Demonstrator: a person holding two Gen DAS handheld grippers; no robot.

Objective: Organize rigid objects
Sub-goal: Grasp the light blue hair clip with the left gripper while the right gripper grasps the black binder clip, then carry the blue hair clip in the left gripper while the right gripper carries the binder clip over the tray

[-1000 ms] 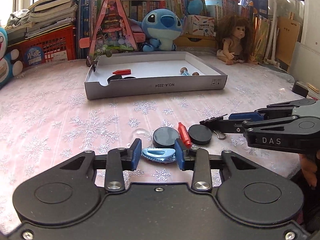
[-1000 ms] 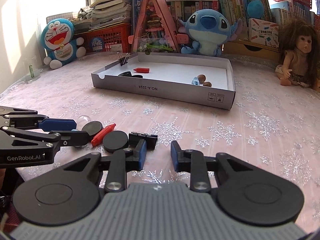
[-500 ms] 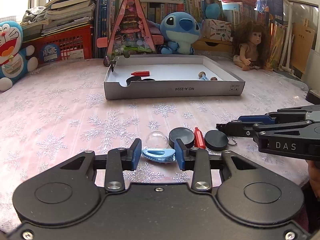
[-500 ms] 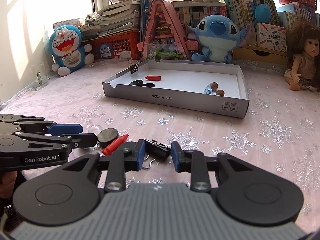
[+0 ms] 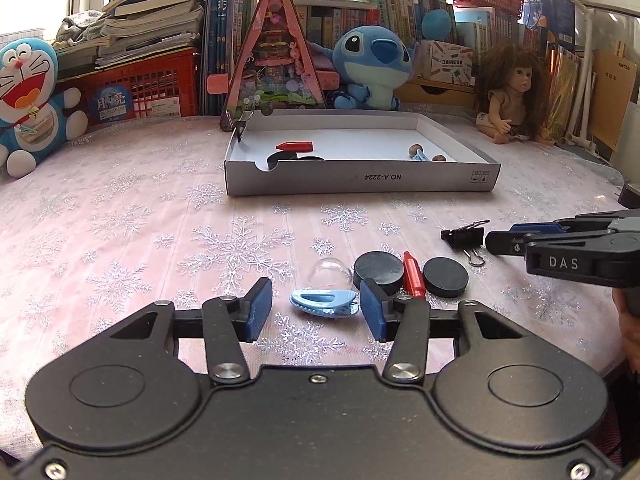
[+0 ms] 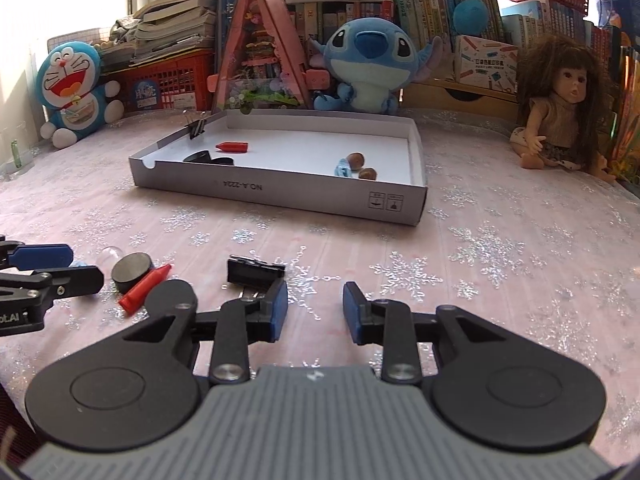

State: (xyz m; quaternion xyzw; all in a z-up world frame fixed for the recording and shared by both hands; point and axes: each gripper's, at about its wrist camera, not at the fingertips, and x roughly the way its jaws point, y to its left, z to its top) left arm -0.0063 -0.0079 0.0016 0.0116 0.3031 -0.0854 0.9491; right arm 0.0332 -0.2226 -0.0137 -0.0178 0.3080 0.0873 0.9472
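My left gripper (image 5: 316, 314) hangs low over the snowflake cloth, its jaws opening. A blue hair clip (image 5: 324, 303) lies on the cloth between them, clear of the left pad and close to the right one. Just beyond lie a clear dome (image 5: 329, 276), two black discs (image 5: 378, 270) and a red crayon-shaped piece (image 5: 413, 275). My right gripper (image 6: 316, 310) is opening too, with nothing between its jaws. A black binder clip (image 6: 256, 272) lies just ahead of its left finger.
A shallow grey box (image 5: 360, 182) stands further back, holding a red piece, black discs, a blue clip and brown beads, with a binder clip on its rim. Plush toys (image 5: 372, 64), a doll (image 6: 560, 108), a red crate and books line the far edge.
Both pairs of jaws have widened. The left pads have come off the blue hair clip. The binder clip, between the right jaws half a second ago, now lies ahead of the left finger.
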